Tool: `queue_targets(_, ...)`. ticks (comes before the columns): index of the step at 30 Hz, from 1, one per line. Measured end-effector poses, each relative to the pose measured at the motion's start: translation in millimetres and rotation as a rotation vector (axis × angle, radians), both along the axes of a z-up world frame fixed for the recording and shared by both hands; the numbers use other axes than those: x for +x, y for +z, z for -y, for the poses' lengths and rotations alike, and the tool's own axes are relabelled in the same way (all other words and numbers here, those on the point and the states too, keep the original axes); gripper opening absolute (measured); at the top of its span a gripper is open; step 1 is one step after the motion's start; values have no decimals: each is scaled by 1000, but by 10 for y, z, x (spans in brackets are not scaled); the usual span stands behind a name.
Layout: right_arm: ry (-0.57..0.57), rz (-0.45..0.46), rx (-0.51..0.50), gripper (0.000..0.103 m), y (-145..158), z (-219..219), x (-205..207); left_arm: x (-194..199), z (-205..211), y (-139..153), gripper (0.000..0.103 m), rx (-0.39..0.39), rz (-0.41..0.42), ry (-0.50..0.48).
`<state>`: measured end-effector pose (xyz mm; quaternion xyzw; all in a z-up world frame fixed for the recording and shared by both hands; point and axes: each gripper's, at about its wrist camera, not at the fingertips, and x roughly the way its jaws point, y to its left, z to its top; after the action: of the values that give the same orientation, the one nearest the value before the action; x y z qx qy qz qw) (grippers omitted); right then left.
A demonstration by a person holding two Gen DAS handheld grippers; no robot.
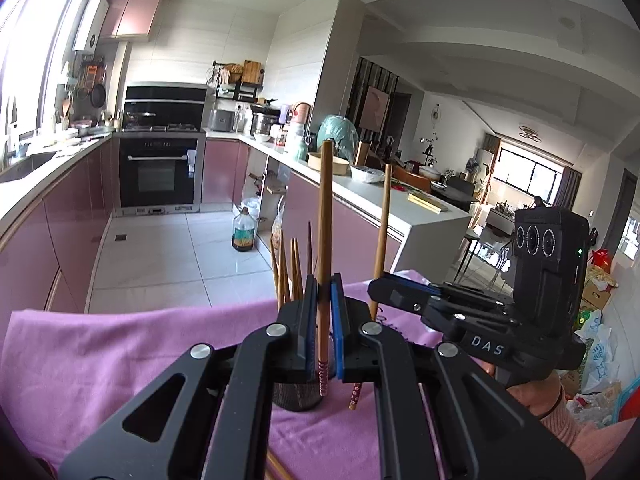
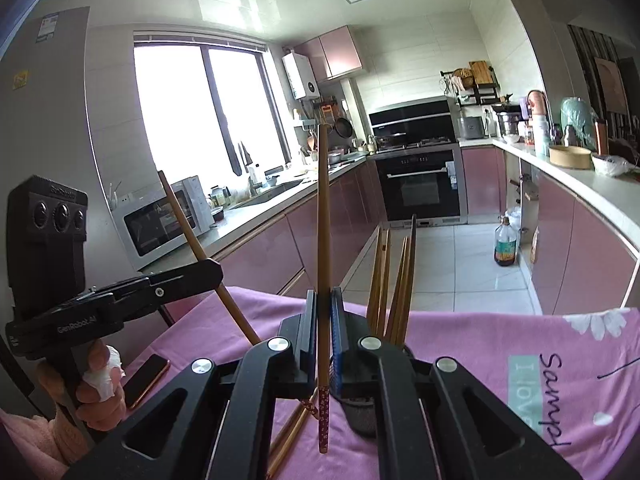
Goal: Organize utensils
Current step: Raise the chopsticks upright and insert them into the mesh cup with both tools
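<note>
My left gripper [image 1: 323, 292] is shut on a wooden chopstick [image 1: 324, 216] with a red patterned end, held upright above a dark holder cup [image 1: 298, 398] that has several chopsticks [image 1: 289, 272] standing in it. My right gripper [image 2: 323, 304] is shut on a second chopstick [image 2: 323, 216], also upright, next to the cup [image 2: 360, 414]. Each gripper shows in the other's view: the right gripper [image 1: 378, 286] with its chopstick [image 1: 383, 232], and the left gripper [image 2: 214, 270] with its tilted chopstick [image 2: 188, 224]. More chopsticks [image 2: 290, 436] lie on the pink cloth [image 2: 460, 360].
A phone [image 2: 146, 374] lies on the cloth at the left. The cloth's far edge drops to the kitchen floor. Pink cabinets and counters line both sides, with an oven [image 2: 420, 184] at the far end and an oil bottle [image 2: 505, 242] on the floor.
</note>
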<state>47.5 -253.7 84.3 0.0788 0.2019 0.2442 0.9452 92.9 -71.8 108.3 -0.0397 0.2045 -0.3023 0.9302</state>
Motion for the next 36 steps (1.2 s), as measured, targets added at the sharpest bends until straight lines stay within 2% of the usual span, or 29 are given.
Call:
queue_targets(7, -19, 30, 2, 5, 84, 8, 79, 45, 82, 93, 7, 11, 19, 15)
queue_targets(12, -39, 30, 17, 5, 82, 27, 185, 75, 143, 48, 7, 23, 23, 28)
queue_targets(27, -66, -29, -1, 5, -89, -58, 432, -18, 328, -160, 7, 75, -40, 41)
queue_targets(36, -83, -42, -20, 5, -153, -93, 443, -65, 333, -152, 7, 94, -53, 36)
